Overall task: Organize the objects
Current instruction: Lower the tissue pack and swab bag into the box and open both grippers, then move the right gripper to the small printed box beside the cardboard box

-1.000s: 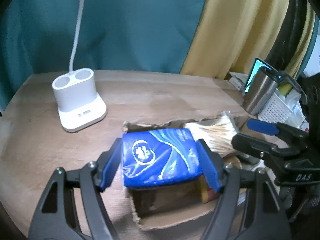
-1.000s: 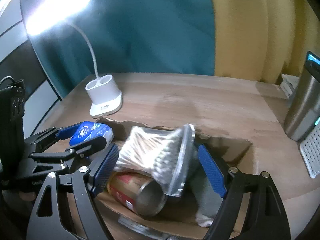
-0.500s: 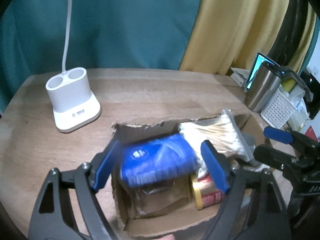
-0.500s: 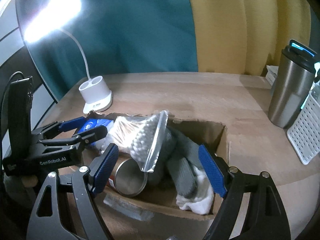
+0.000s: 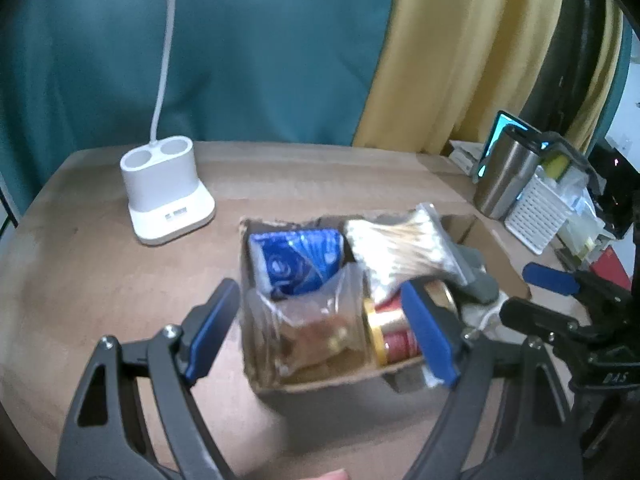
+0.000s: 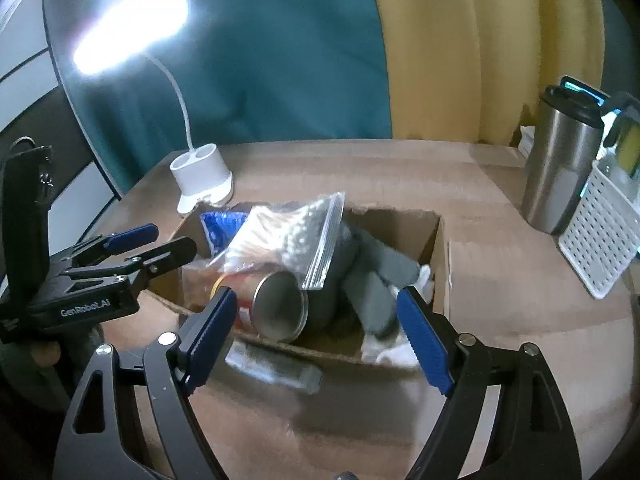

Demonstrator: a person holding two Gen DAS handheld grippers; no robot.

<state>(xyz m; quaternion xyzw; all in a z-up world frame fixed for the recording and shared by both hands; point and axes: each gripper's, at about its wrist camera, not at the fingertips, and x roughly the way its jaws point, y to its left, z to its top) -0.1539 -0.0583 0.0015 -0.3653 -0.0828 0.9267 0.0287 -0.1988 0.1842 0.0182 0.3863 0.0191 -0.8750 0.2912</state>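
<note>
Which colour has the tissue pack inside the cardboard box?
Blue with white swirls; the tissue pack shows best in the left wrist view.

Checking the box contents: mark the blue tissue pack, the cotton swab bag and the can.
blue tissue pack [image 5: 298,258], left wrist view, printed front.
cotton swab bag [image 5: 400,246], left wrist view, middle.
can [image 6: 278,306], right wrist view, metal end.

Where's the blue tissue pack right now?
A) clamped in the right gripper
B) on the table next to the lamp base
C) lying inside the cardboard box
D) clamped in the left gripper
C: the blue tissue pack lies in the cardboard box beside the cotton swab bag, while the left gripper and the right gripper are both open and empty.
</note>
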